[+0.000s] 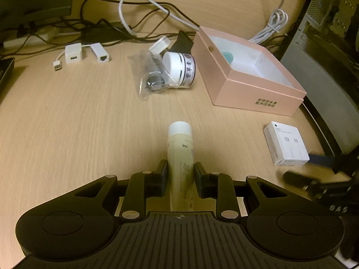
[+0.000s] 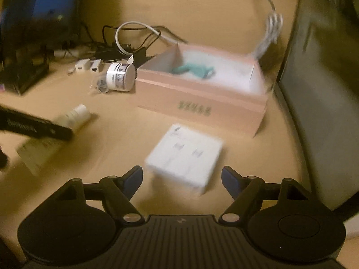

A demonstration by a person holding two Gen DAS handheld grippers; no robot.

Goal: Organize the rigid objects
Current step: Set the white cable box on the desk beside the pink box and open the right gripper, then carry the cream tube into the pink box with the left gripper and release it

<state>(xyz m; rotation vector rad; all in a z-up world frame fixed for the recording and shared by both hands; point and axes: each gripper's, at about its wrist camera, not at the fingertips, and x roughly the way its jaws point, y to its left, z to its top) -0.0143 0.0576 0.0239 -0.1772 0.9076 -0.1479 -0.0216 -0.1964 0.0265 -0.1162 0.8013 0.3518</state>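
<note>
Lying under both cameras is a light wooden desk (image 1: 67, 123), and a dark monitor (image 2: 40, 11) is standing at its far left edge. A grey computer case (image 1: 314, 71) is closing the right side. Black and white cables (image 1: 143, 15) are tangling along the back, near two small white adapters (image 1: 87, 55).

The left wrist view is sharp. It is showing the left gripper (image 1: 180, 170) holding a pale cream tube (image 1: 180, 148) with a white cap, both pads pressing its sides, the cap pointing away from the camera. Only this view is showing clearly a plastic bag (image 1: 150, 74) with dark parts inside, lying against a white round jar (image 1: 181, 70) on its side.

The right wrist view is blurred. It is showing the right gripper (image 2: 181, 177) with its jaws standing wide, and a small white box (image 2: 186, 159) is lying on the desk between and just beyond the fingertips, not touched by the pads. This view is also looking deeper into the pink box (image 2: 202, 98).

The pink box is standing open at the back right of the desk, just beside the jar. Inside it a teal object (image 2: 193, 70) is lying on the white bottom; the rest of the inside is looking bare
</note>
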